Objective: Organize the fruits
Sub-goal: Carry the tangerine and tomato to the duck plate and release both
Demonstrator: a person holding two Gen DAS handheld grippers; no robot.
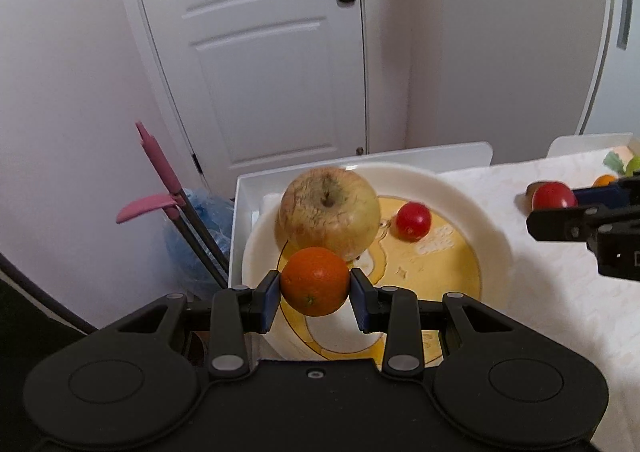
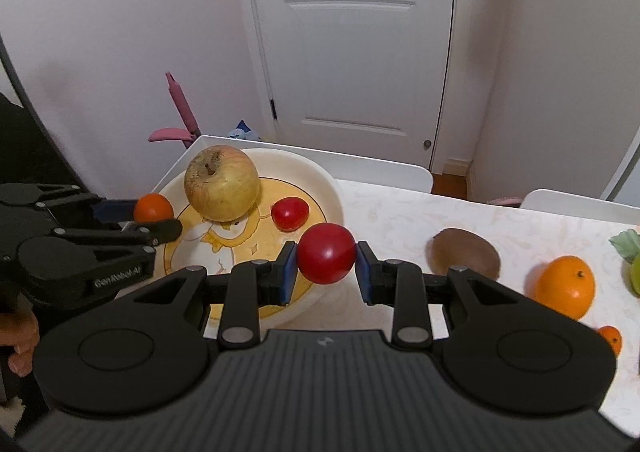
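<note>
Presently, the plate (image 2: 332, 187) served as the reference for all positions. Over its left rim, the left tongs (image 1: 315, 294) pinched a small orange (image 1: 315, 281) between both pads, held clear of the dish. On the plate sat a large apple (image 2: 222, 182) at the left and a red tomato (image 2: 290, 213) just right of it. At the plate's near right edge, the right tongs (image 2: 326, 266) gripped a second red tomato (image 2: 326, 253). Right of the plate, on the worktop (image 2: 400, 211), lay a kiwi (image 2: 464, 258) and a larger orange (image 2: 565, 286). In my judgement, each fruit should be lowered into bare dish before release, avoiding the apple, lest round fruit roll.
</note>
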